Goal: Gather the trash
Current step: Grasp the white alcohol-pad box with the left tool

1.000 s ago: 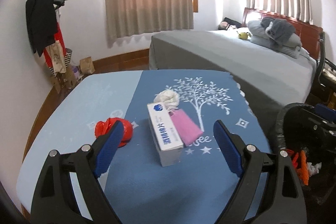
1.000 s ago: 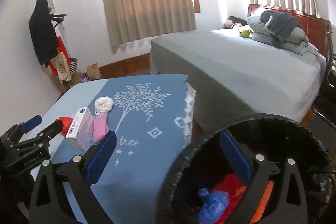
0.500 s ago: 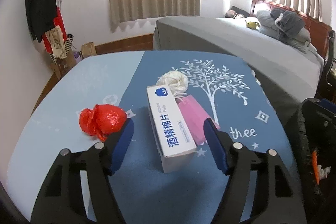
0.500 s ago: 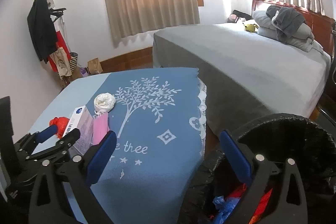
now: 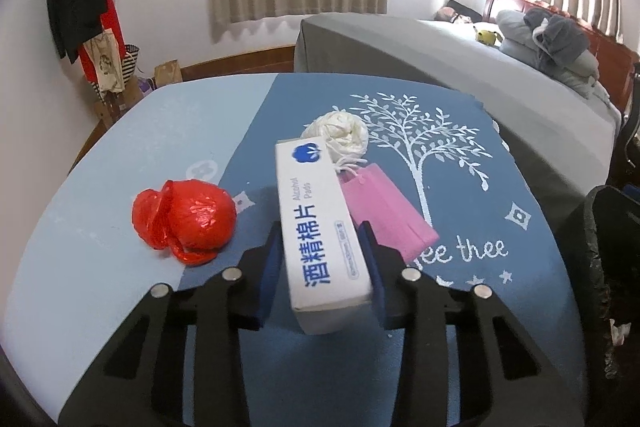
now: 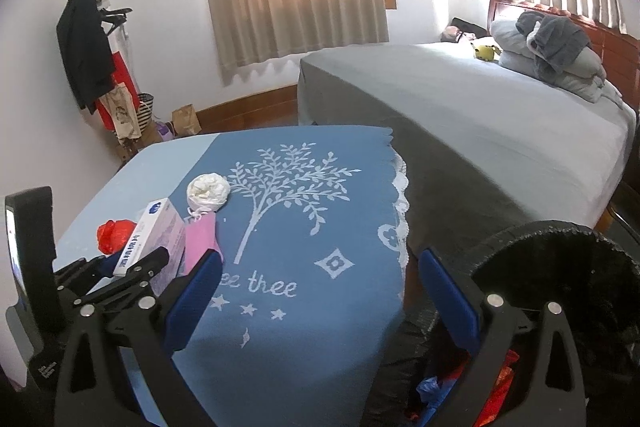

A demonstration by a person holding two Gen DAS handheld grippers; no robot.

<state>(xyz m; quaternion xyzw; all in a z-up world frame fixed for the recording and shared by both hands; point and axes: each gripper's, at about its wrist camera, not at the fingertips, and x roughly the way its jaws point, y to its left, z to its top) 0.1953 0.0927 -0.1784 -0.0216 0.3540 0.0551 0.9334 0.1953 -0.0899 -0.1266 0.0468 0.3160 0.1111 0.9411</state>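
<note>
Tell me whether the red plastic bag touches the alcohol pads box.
Apart. The left wrist view shows blue tablecloth between the red plastic bag and the alcohol pads box.

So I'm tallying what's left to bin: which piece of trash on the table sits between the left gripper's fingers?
The white alcohol pads box, between the left gripper's closing fingers; the others lie outside.

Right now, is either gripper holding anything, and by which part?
The left gripper, whose jaws have just been closing, clamps the alcohol pads box by its two long sides at the near end. The right gripper is open and holds nothing.
</note>
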